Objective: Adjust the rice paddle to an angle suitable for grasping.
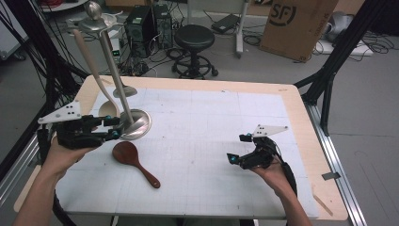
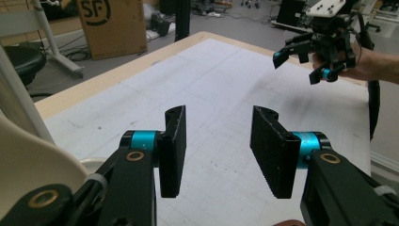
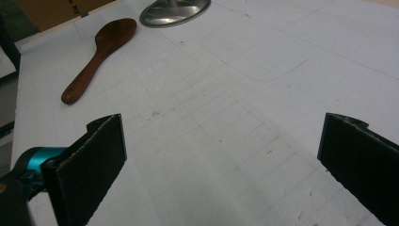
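A metal stand with a round base (image 1: 137, 125) and a slanted pole stands at the table's left. A cream spoon (image 1: 96, 77) hangs along the pole, its bowl low beside the base. My left gripper (image 1: 116, 128) hovers just left of the base, open, with nothing between its pads (image 2: 171, 146); the cream spoon's bowl (image 2: 28, 162) shows close at the left of its view. A brown wooden spoon (image 1: 134, 162) lies flat on the mat in front of the base. My right gripper (image 1: 237, 148) is held over the mat's right part, open wide and holding nothing, apart from the brown spoon (image 3: 99, 52).
A metal spoon bowl (image 1: 124, 90) sits behind the stand. The white gridded mat (image 1: 211, 122) covers the wooden table. Beyond the far edge stand a black stool (image 1: 194, 40), a cardboard box (image 1: 296, 23) and computer cases. A black frame leg (image 1: 329, 70) rises at the right.
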Tool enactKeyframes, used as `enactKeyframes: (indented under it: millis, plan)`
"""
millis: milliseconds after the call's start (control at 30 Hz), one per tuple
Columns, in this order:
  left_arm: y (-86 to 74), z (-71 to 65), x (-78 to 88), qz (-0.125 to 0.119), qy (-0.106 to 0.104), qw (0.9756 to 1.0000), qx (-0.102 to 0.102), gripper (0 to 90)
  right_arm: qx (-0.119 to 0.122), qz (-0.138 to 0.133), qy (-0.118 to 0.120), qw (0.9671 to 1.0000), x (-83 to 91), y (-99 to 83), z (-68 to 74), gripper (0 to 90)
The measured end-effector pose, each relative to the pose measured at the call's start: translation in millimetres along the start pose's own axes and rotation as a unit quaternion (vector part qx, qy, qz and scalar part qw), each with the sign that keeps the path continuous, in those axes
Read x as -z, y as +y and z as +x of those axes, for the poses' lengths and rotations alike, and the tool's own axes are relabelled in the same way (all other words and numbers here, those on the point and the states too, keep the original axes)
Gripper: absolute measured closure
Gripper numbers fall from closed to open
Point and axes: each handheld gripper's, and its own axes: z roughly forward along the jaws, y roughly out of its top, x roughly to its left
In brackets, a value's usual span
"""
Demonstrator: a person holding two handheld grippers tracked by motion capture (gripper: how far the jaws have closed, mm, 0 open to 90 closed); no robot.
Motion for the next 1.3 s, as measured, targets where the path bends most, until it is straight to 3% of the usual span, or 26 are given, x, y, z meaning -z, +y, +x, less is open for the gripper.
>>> enactKeyframes:
  millis: [500, 800, 933, 1067, 1300]
  plan:
    - [-33.7, -8.2, -10.3, 0.025, -0.002, 0.9996, -0.008, 56.0, 0.006, 0.005, 0.004, 1.0, -3.4, -1.7, 4.7, 0.5]
    - [-56.6, -7.8, -15.4, 0.052, -0.017, 0.9984, 0.011, 69.8, 0.004, 0.005, 0.007, 1.0, -3.6, -2.2, 4.8, 0.5]
    - [-62.9, -9.0, -19.3, 0.072, -0.026, 0.997, 0.012, 76.1, 0.003, 0.006, 0.008, 0.9999, -4.0, -2.2, 5.5, 0.5]
    - [-70.1, -10.9, -22.4, 0.074, -0.03, 0.9968, 0.009, 84.0, 0.003, 0.007, 0.008, 0.9999, -3.6, -2.3, 5.6, 0.5]
    - [-82.5, -14.1, -28.0, 0.089, -0.035, 0.9954, 0.008, 89.5, 0.007, 0.005, 0.009, 0.9999, -3.8, -2.2, 5.9, 0.5]
